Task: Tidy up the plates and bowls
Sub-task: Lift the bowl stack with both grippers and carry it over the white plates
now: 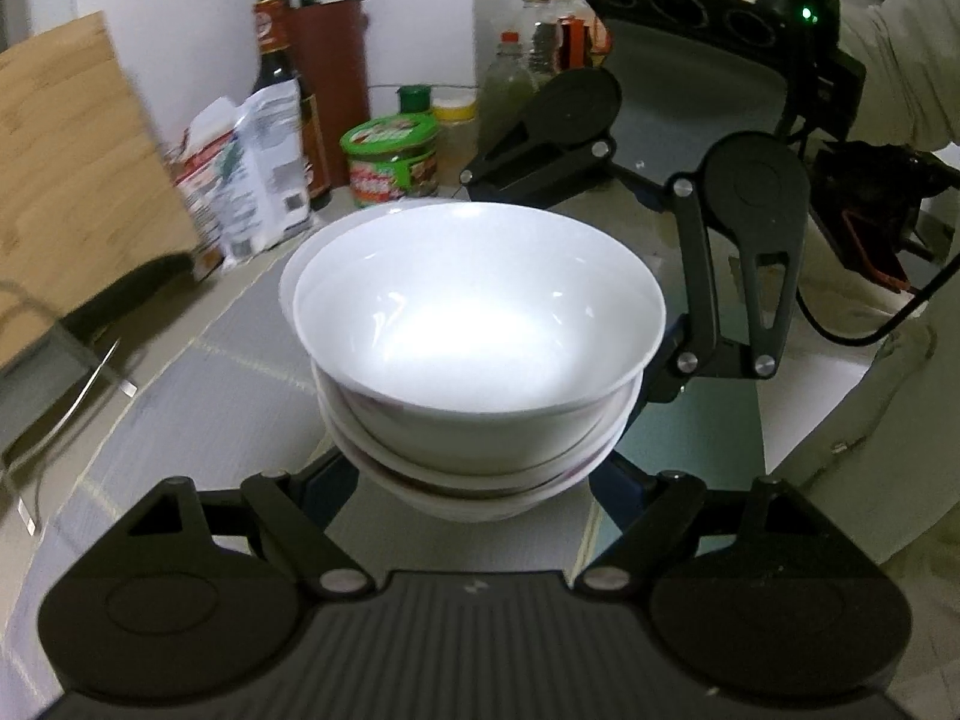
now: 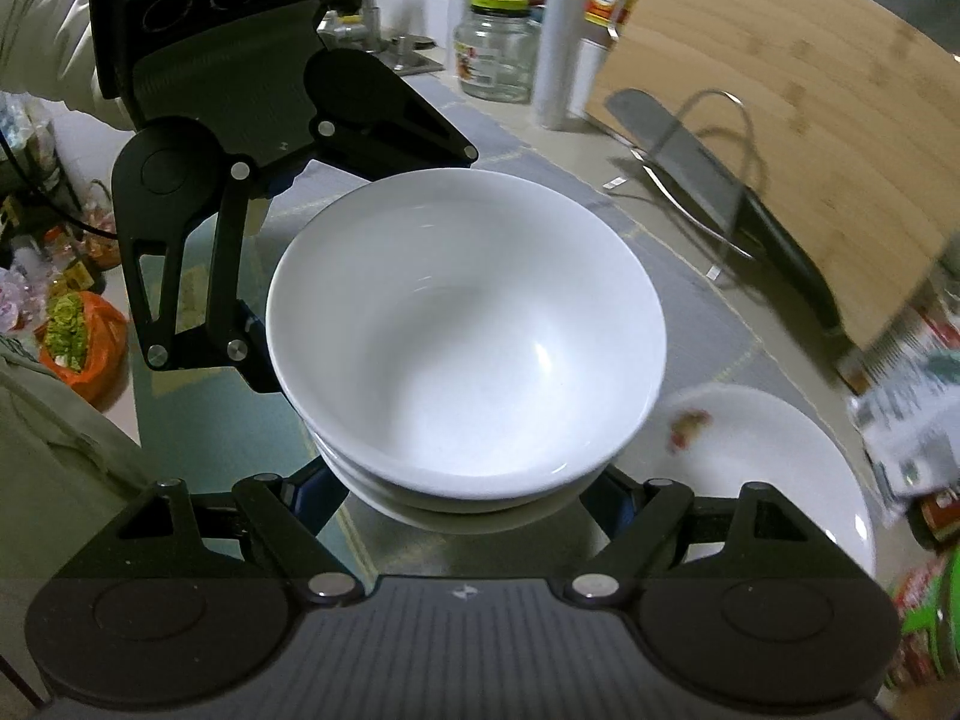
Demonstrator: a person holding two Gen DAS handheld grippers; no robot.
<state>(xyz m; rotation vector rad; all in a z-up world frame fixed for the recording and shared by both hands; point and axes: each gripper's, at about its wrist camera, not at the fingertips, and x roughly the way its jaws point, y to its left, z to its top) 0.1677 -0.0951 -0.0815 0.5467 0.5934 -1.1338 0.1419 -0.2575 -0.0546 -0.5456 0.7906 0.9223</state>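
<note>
A stack of white bowls [image 1: 480, 324] hangs above the grey mat [image 1: 228, 372], carried between both grippers. My left gripper [image 1: 480, 480] is shut on the lower bowls from the near side, its fingertips hidden under the stack. Opposite it, one of my right gripper's fingers [image 1: 690, 360] presses on the stack's right side. In the right wrist view the same stack [image 2: 468, 336] fills the middle, with my right gripper [image 2: 474, 498] shut on its base and one of the left gripper's fingers [image 2: 252, 360] against its left side. A white plate [image 2: 774, 480] with a small red mark lies on the mat at the lower right.
A bamboo cutting board [image 2: 780, 90] leans at the back with a large knife [image 2: 720, 204] and a wire rack in front of it. Sauce bottles, a green-lidded tub [image 1: 393, 159], a paper packet [image 1: 258, 168] and a glass jar [image 2: 498, 54] crowd the counter's far side. A person's sleeve [image 1: 900, 60] is at the edge.
</note>
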